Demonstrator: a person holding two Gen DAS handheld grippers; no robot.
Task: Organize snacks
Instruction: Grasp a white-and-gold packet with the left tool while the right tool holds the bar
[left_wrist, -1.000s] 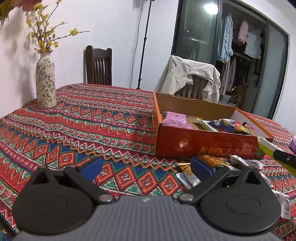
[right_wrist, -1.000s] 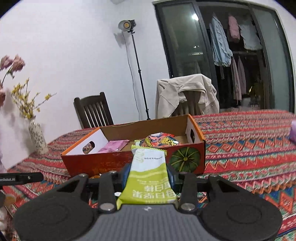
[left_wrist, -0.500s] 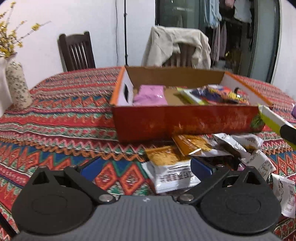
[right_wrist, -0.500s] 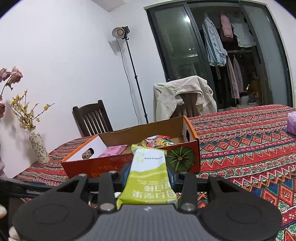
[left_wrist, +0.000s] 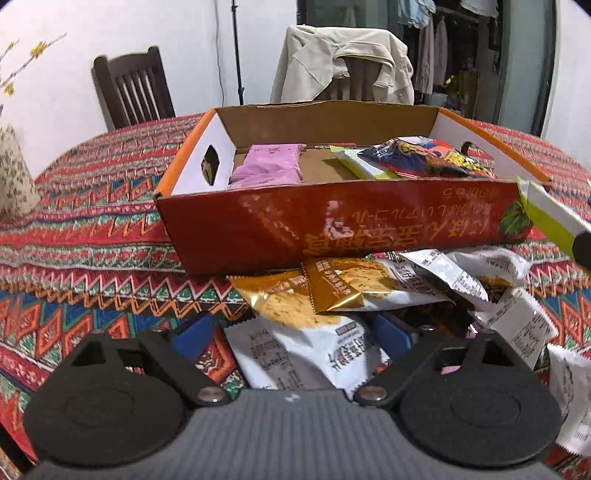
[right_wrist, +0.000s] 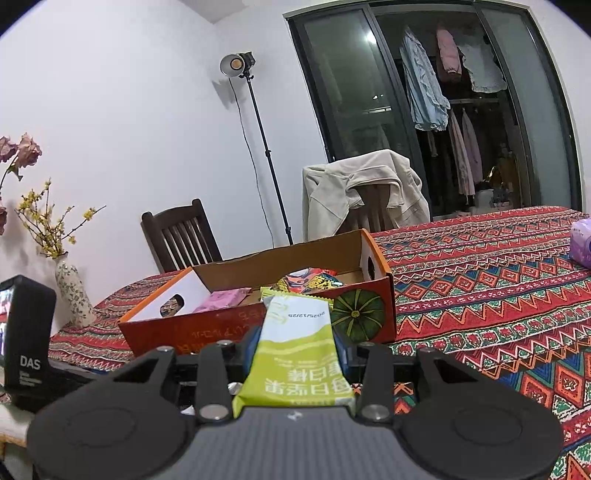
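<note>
An orange cardboard box holds a pink packet, a green-white packet and a colourful bag. Several loose snack packets lie in front of it. My left gripper is open, its blue pads either side of a white-and-gold packet on the cloth. My right gripper is shut on a green-and-white snack bar, held near the front wall of the box. The bar's tip also shows in the left wrist view.
The table has a red patterned cloth. A vase with yellow flowers stands at far left. Two chairs stand behind, one draped with a beige jacket. A purple pack lies at far right. A lamp stand stands by the wall.
My left gripper has swung right and dropped toward the loose packets in front of the box, now straddling one. My right gripper has tilted upward, still holding the green bar.
</note>
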